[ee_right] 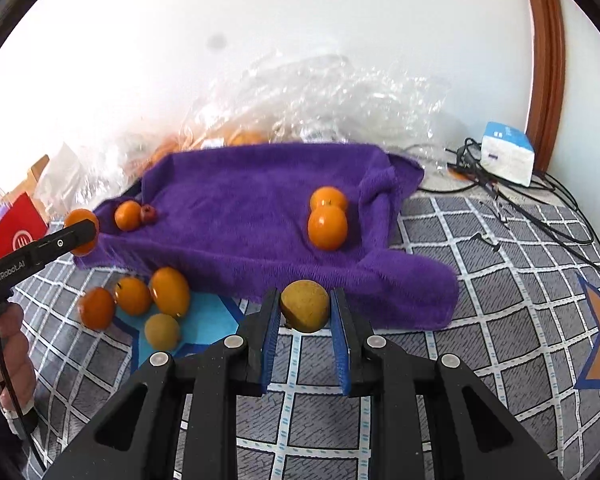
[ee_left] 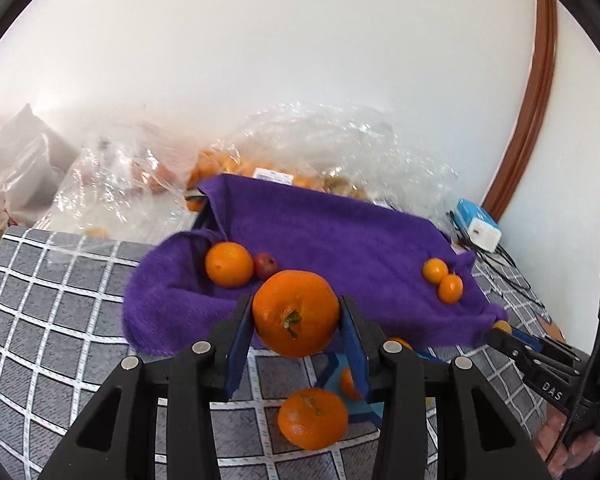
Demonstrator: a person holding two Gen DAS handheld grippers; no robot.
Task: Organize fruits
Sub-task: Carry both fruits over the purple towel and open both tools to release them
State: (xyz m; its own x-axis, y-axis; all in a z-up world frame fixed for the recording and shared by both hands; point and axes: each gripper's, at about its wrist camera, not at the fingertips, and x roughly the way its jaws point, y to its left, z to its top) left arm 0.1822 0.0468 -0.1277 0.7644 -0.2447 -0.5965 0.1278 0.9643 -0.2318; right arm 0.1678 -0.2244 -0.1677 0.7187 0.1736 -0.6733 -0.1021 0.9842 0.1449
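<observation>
My left gripper [ee_left: 296, 314] is shut on a large orange [ee_left: 296, 312] and holds it above the near edge of a purple towel-lined tray [ee_left: 340, 232]. On the towel lie an orange [ee_left: 229, 264], a small red fruit [ee_left: 265, 265] and two small oranges [ee_left: 442, 280]. My right gripper [ee_right: 305, 312] is shut on a yellow-brown round fruit [ee_right: 305, 310] in front of the purple towel [ee_right: 240, 200]. Several loose oranges [ee_right: 140, 296] and a yellow fruit [ee_right: 162, 332] lie on the checked cloth at the left. The left gripper also shows in the right wrist view [ee_right: 80, 234].
Clear plastic bags of fruit [ee_left: 300, 148] stand behind the tray against the white wall. A white-blue box [ee_right: 508, 152] and black cables [ee_right: 540, 208] lie at the right. A red box [ee_right: 16, 232] is at the far left. An orange [ee_left: 312, 418] lies below my left gripper.
</observation>
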